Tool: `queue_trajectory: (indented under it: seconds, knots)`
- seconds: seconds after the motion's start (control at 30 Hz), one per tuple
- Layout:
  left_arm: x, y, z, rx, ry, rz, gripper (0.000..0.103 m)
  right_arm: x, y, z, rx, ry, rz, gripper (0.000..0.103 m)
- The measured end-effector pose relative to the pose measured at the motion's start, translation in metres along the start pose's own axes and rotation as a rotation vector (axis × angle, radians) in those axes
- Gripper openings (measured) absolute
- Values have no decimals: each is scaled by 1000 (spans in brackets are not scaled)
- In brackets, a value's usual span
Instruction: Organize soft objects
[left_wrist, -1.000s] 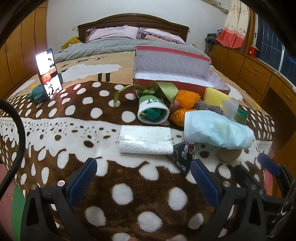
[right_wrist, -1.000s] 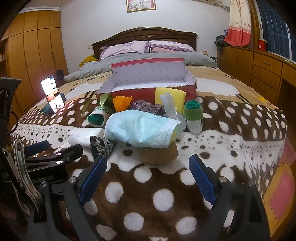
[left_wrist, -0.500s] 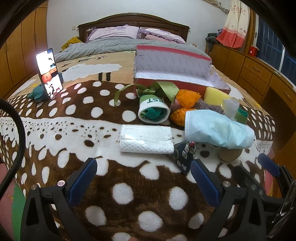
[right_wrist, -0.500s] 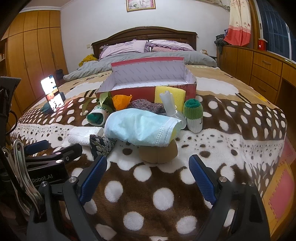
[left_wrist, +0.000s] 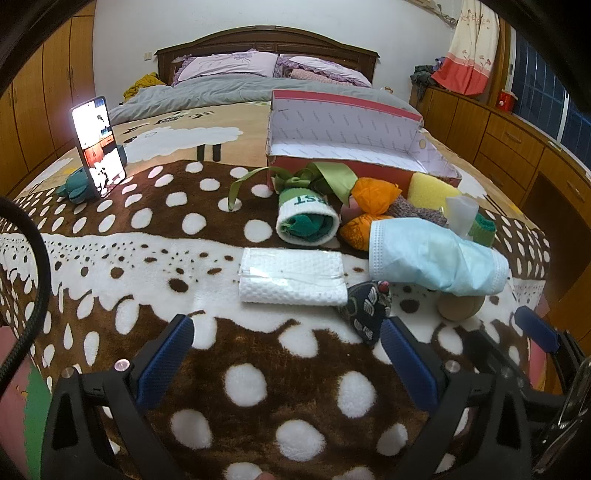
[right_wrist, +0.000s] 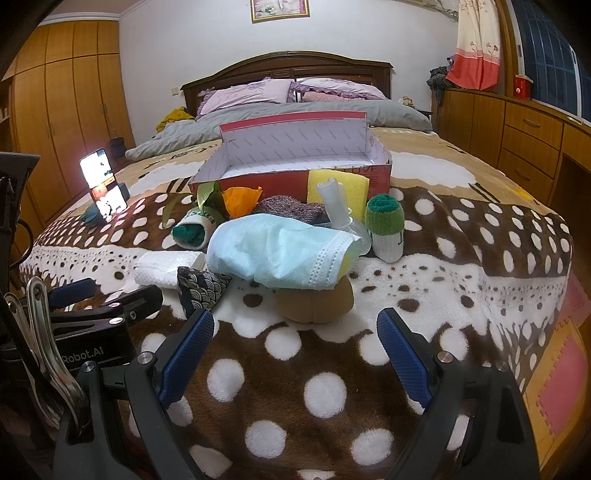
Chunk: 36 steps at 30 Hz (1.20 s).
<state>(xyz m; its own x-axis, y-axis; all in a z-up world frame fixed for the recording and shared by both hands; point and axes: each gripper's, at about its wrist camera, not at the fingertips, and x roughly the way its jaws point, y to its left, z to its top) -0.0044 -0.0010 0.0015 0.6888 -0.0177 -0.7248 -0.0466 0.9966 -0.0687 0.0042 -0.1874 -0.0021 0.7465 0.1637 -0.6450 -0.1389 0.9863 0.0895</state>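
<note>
While both sets of jaws stand wide and hold nothing, the left gripper (left_wrist: 286, 350) and right gripper (right_wrist: 295, 341) hover low over a spotted blanket (right_wrist: 332, 391) on the bed. One open red box (right_wrist: 295, 166) lies crosswise behind a heap of soft things. One pale blue face mask (right_wrist: 280, 254) lies with its long axis left to right atop a tan ball (right_wrist: 317, 304). One folded white towel (left_wrist: 291, 277) lies crosswise too. Two rolled green-and-white socks: one (left_wrist: 306, 221) opens toward the camera, one (right_wrist: 386, 229) stands upright.

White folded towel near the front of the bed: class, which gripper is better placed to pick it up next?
Left. The open left gripper points almost straight at the white folded towel; the open right gripper faces the pale blue face mask instead.
</note>
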Motion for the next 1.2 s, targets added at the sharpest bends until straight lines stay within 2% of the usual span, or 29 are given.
queue_trajectory:
  seconds: [1.03,1.2]
  knots:
    - [0,1,-2,-1,5,-1,103,2,0,0,1,6,1,92]
    - [5,3,-3,-3,31,-4,103,3,0,-2,-2,5,4,92]
